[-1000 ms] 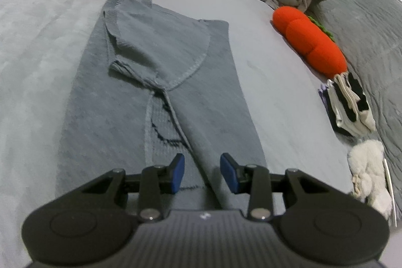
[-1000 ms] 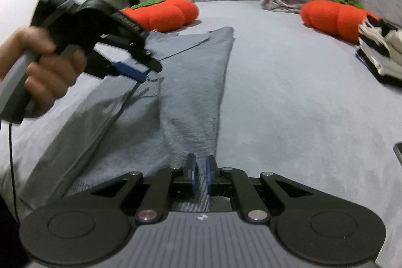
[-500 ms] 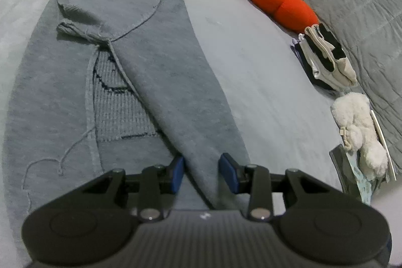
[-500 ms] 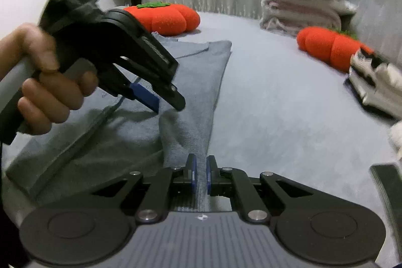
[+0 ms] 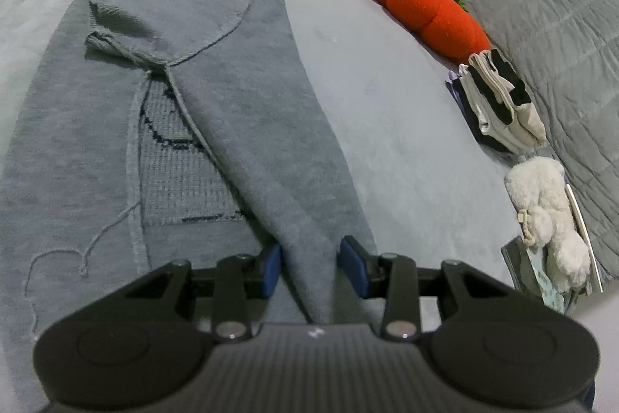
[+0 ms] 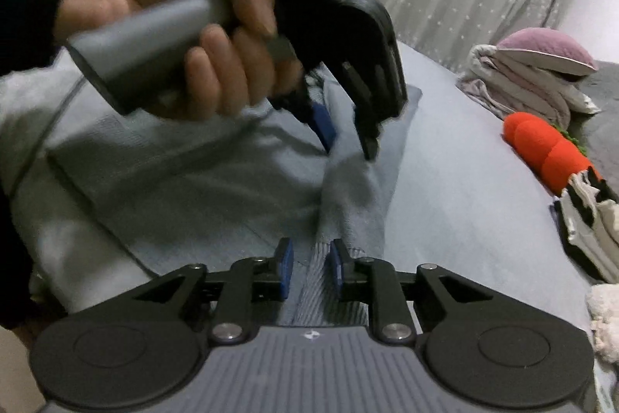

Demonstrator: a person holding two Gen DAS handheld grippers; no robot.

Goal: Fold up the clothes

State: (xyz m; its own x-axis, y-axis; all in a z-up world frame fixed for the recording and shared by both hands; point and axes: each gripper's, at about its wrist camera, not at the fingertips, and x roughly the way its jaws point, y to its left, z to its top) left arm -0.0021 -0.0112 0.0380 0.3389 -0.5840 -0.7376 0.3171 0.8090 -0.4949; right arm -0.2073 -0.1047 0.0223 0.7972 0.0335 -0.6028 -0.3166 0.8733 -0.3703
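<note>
1. Grey sweater (image 5: 240,111) spread on the bed (image 5: 406,111), sides folded inward.
2. Left hand-held gripper (image 5: 311,264) apart, straddling a raised fold.
3. Right hand-held gripper (image 6: 309,266) parted slightly around the ribbed hem.

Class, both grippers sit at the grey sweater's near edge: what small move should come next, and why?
Probably shut the left gripper on the grey sweater. Its jaws stand open astride the folded-over flap, and the right gripper is open too, so neither yet holds the cloth.
</note>
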